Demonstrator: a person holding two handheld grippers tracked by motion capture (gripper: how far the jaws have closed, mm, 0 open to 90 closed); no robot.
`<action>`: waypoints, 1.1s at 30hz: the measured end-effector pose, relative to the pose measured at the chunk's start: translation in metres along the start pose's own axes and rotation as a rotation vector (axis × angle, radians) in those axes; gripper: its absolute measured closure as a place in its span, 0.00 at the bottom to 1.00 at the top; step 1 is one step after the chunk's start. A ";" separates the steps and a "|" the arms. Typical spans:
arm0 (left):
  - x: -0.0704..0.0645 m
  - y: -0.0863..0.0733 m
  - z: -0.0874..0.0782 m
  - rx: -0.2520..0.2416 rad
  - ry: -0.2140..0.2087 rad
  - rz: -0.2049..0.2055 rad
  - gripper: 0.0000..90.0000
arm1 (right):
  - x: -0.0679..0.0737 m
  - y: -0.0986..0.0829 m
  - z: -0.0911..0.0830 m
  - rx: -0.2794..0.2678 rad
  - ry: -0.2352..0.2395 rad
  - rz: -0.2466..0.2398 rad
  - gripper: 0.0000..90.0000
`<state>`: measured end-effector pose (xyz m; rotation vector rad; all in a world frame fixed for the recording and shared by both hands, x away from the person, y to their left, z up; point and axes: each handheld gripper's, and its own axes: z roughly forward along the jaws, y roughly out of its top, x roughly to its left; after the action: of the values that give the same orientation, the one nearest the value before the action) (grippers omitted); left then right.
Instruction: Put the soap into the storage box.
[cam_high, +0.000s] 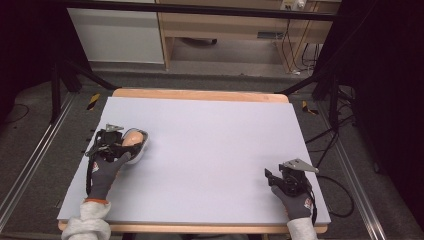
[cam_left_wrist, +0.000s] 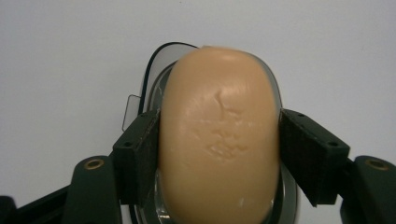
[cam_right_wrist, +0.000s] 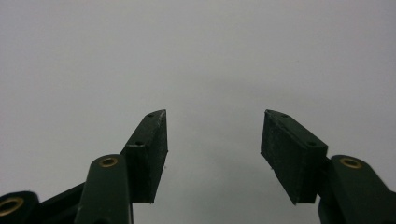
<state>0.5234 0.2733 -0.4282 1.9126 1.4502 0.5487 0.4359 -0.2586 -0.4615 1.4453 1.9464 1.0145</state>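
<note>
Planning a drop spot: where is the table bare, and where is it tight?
The table is bare across the middle and far edge, between the left tongs and right tongs. The near edge between the two gloved hands is free too. It is tight at the left edge, where the left tongs grip the peach soap over its clear dish.

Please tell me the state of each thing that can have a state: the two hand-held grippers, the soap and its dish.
Left hand-held gripper: shut on the soap bar, jaws against its two sides.
Right hand-held gripper: open, holding nothing.
Soap bar: gripped, over its dish.
Clear soap dish: on the table, under the soap.
</note>
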 end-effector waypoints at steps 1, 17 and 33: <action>0.000 0.000 -0.001 -0.003 -0.004 0.004 0.36 | 0.000 0.000 0.000 -0.002 -0.002 -0.002 0.46; 0.001 -0.007 -0.027 -0.077 -0.045 0.023 0.36 | 0.000 0.001 -0.001 -0.011 0.002 0.013 0.46; -0.020 -0.055 -0.050 -0.121 -0.086 0.074 0.30 | 0.002 0.009 0.007 -0.011 0.003 0.028 0.45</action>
<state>0.4469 0.2762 -0.4317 1.8769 1.2677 0.5687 0.4458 -0.2533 -0.4585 1.4694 1.9244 1.0389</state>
